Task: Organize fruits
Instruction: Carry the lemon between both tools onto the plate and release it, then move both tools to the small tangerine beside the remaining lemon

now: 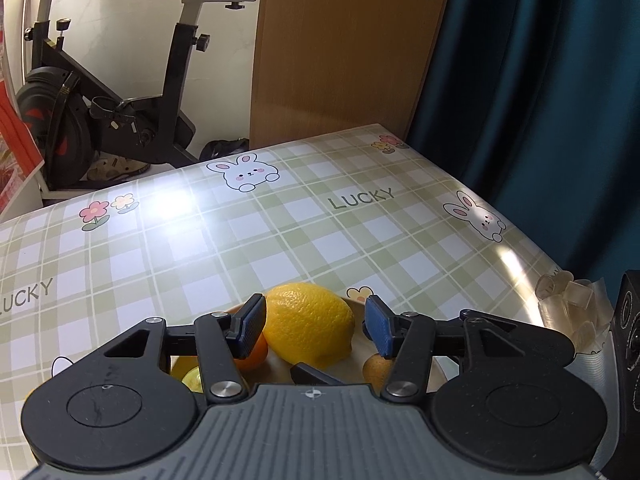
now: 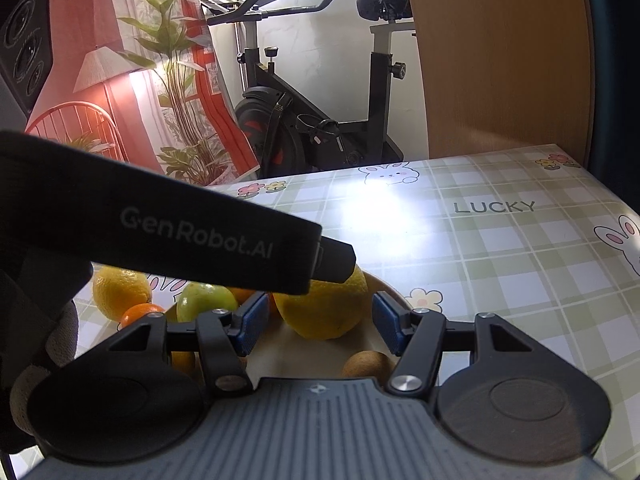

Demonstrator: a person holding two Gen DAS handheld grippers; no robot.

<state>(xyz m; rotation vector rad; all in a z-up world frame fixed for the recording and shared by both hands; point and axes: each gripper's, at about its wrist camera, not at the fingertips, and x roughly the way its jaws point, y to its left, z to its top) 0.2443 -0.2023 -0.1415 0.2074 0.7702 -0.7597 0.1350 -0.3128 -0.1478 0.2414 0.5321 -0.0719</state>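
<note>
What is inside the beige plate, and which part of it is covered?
In the beige plate lie a large lemon, a green fruit and a brown kiwi. The right gripper hides the plate's near part, so more fruit may lie there.

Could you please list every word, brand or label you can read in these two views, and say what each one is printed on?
"LUCKY": on the checked tablecloth, printed more than once; at the left edge of the left wrist view its first letter is cut off.
"GenRobot.AI": on the black body of the left gripper, seen in the right wrist view.
Nothing else is readable.
</note>
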